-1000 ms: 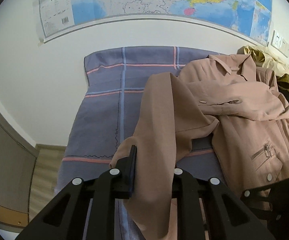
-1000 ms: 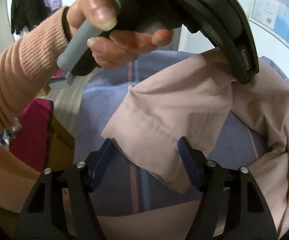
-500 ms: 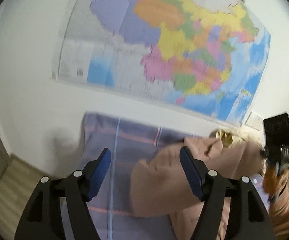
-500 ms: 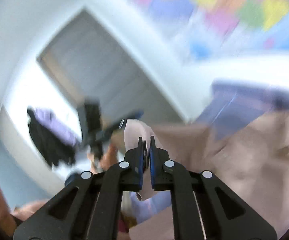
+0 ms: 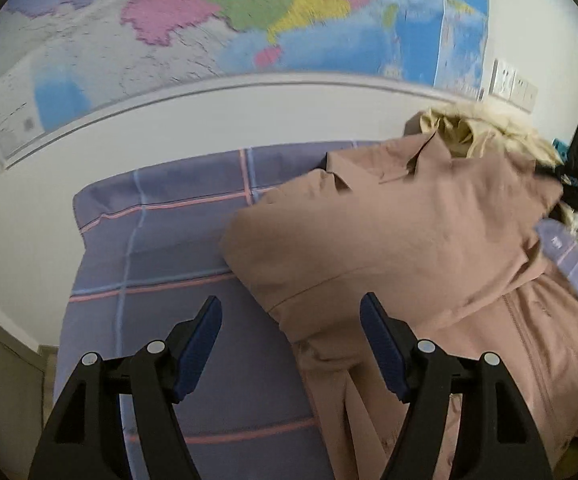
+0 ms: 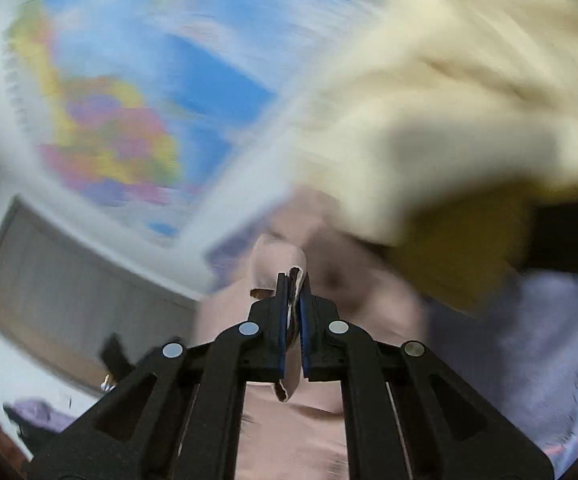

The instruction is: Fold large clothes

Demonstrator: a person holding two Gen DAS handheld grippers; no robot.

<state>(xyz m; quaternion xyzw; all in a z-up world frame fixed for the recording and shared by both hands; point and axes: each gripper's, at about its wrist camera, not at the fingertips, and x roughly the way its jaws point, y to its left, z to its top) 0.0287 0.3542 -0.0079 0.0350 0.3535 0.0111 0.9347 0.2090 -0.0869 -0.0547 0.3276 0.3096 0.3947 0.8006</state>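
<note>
Checked purple bed [image 5: 161, 240]; pink jacket [image 5: 389, 240] on it, cream garments [image 5: 489, 128] seemingly behind.

No legible text; wall map [image 5: 249, 20] print too blurred.

- the left gripper [image 5: 291, 344] no longer pinches the pink shirt [image 5: 401, 240]; a second ago its jaws were clamped on a sleeve, now they stand wide with only the hem's edge lying between them, untouched.
- the right gripper [image 6: 293, 304], open around the sleeve's cuff a second ago, is now closed tight on a fold of that fabric.
- the sleeve that hung across the purple checked sheet [image 5: 161, 264] now lies folded over the shirt's body.
- the right wrist view has swung from the left hand to a blurred wall map [image 6: 129, 92] and a cream garment [image 6: 449, 100].
</note>
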